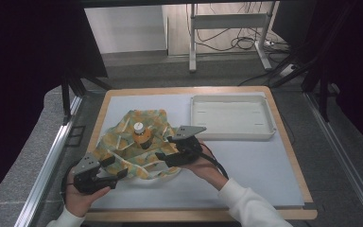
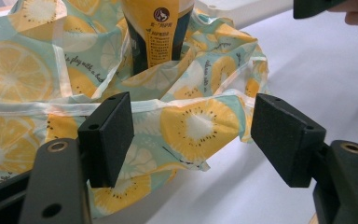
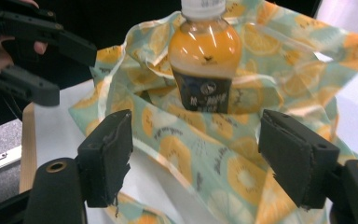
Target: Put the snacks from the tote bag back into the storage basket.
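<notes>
A cloth bag (image 1: 123, 146) printed with orange and lemon slices lies crumpled on the white mat. An orange-juice bottle (image 1: 140, 134) with a white cap stands upright inside it. My left gripper (image 1: 116, 168) sits at the bag's near left corner. In the left gripper view, that gripper (image 2: 193, 126) is open, with the bag's hem (image 2: 200, 123) lying between the pads untouched and the bottle (image 2: 157, 32) beyond. My right gripper (image 1: 165, 147) is at the bag's right side. In the right gripper view, it (image 3: 196, 144) is open, facing the bottle (image 3: 205, 60), with bag fabric (image 3: 223, 158) loose between its pads.
An empty white tray (image 1: 194, 118) rests at the table's back right. The wooden table edge (image 1: 293, 146) frames the mat, and bare mat stretches to the right of my right hand. In the right gripper view, the left gripper (image 3: 51, 60) shows at upper left.
</notes>
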A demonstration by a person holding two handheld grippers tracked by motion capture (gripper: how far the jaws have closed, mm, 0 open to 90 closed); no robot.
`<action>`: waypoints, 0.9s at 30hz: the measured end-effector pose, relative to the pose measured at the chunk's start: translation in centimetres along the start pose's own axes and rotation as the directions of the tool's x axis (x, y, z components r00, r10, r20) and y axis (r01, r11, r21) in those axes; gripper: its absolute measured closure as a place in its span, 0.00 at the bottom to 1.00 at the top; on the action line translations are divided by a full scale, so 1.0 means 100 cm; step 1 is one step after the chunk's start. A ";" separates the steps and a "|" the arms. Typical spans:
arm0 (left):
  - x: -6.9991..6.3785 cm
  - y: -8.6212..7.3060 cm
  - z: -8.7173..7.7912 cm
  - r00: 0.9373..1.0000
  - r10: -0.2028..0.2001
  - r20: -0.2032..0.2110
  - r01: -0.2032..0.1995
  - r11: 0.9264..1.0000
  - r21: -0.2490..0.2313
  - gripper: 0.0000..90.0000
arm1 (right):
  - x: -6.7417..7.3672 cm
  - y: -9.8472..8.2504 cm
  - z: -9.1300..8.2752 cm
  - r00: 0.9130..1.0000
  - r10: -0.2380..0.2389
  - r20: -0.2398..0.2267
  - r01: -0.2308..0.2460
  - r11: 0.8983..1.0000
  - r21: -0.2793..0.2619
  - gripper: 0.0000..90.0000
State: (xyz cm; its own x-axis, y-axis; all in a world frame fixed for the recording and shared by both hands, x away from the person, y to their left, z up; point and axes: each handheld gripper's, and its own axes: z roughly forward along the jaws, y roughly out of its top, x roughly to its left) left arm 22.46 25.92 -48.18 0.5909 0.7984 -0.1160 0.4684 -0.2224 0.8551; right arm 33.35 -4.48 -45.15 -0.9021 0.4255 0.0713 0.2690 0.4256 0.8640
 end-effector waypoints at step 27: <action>0.002 0.002 0.004 1.000 0.001 0.003 -0.001 1.000 0.013 0.34 | -0.003 0.036 0.076 1.000 -0.005 0.027 0.004 0.999 0.035 0.15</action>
State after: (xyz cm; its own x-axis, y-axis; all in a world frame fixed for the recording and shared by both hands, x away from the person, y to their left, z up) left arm 22.98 25.80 -48.21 0.5937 0.7961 -0.1167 0.4764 -0.2310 0.8484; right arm 37.12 2.95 -45.86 -0.8940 0.4448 0.0532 0.2767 0.4548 0.8465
